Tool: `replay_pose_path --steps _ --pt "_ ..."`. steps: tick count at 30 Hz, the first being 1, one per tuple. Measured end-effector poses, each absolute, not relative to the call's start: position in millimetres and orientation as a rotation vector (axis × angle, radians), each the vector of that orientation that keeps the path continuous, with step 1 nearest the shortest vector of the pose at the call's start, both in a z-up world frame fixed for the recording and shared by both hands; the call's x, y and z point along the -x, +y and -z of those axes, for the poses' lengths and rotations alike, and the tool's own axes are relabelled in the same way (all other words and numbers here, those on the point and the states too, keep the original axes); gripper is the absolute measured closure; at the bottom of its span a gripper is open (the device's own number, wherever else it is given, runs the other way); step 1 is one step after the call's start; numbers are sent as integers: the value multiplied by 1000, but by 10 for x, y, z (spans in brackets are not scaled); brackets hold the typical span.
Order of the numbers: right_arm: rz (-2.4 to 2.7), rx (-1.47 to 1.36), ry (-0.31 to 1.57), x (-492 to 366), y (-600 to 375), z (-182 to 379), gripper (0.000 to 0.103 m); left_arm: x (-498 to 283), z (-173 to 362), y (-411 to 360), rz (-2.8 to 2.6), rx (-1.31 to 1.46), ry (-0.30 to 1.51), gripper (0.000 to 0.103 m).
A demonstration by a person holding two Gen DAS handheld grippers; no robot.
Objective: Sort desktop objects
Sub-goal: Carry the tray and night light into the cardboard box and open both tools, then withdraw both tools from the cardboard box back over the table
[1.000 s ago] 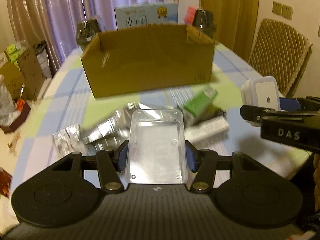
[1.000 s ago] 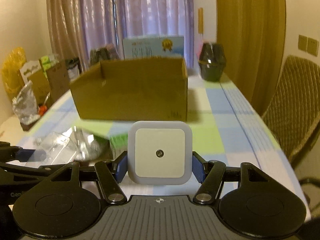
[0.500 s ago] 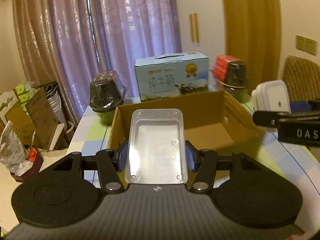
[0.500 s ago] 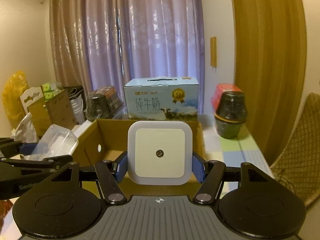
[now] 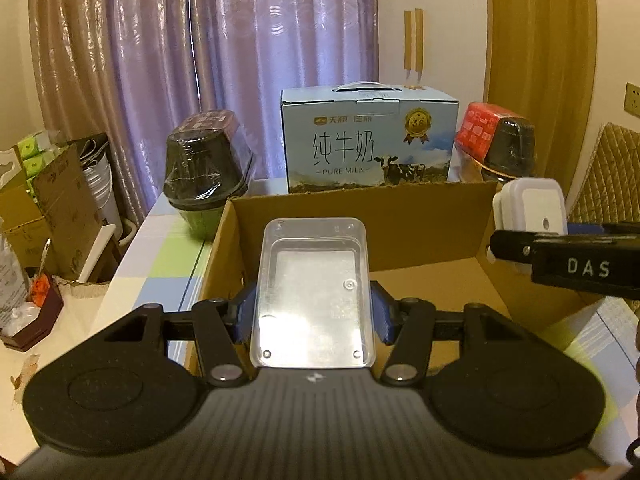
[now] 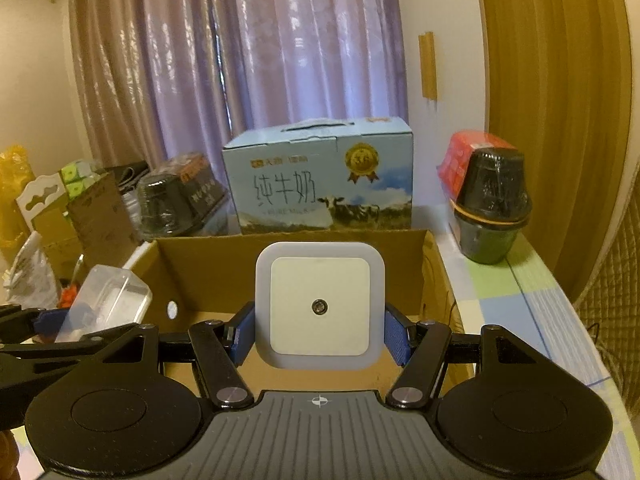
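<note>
Left tongs [image 5: 312, 312] clamped on a clear plastic tray [image 5: 313, 292], blue pads [image 5: 245, 316] pressed to both long sides; tray stands upright, hollow side facing the camera, held over the near-left part of the open cardboard box [image 5: 424, 216]. In the right wrist view the same tray [image 6: 106, 300] shows at the left edge, over the box's left wall.

Right tongs [image 6: 320, 336] clamped on a white square night light [image 6: 320, 304], rounded corners, small dark sensor dot in the middle, blue pads touching its left and right edges. Held over the box interior [image 6: 208, 280], above the bare brown floor. From the left wrist view the night light [image 5: 534, 208] sits at the box's right wall, with the right tool's black arm marked "DAS" [image 5: 588, 268] just below it.

Box stands on a checked worktop [image 6: 516, 292] in blue, green and white squares. Box floor looks bare where visible.

Behind the box: light blue milk carton [image 5: 368, 148] with a handle and cow picture, touching or just behind the far wall. Left of it a black wrapped tub [image 5: 206, 168]; right of it another black tub [image 6: 492, 208] with a red pack [image 6: 460, 164] behind it.

Far back: purple curtain [image 5: 240, 60], tan curtain [image 6: 552, 100] on the right. Off the worktop's left edge, cardboard clutter [image 5: 52, 200]. Woven chair back [image 5: 608, 172] at right.
</note>
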State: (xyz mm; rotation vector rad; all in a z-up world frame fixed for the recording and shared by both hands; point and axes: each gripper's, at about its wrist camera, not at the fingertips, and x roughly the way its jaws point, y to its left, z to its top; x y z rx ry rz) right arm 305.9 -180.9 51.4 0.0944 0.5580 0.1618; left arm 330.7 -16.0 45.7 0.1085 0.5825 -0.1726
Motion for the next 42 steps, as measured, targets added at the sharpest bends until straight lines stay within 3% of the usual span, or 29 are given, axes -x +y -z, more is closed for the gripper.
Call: replay_pose_path --steps 4,6,10,15,21,23,29,42 --pt "-162 -95 589 -3163 -1804 -420 41 -3439 -377 -185 204 -83 605 51" --pt "-162 -97 608 -3198 -1800 -373 41 -3486 -333 -194 197 -78 616 37" --pt "-165 -103 625 -3229 -1803 -322 41 -3521 -277 -178 198 -61 623 33" --pt "-172 -123 635 -3229 -1803 -297 41 -3522 -300 -108 160 -50 622 17" --pt "-203 -146 627 -3229 -1765 -307 41 -3479 -374 13 121 -10 600 9" --pt "-205 -153 617 -3217 -1756 -336 28 -3466 -388 38 116 -10 599 8" --pt "-171 -166 550 -3142 -1805 -444 18 -3429 -460 56 123 -25 578 1" --pt "-125 -150 504 -3030 -1872 -495 11 -3335 -540 102 99 -46 544 1"
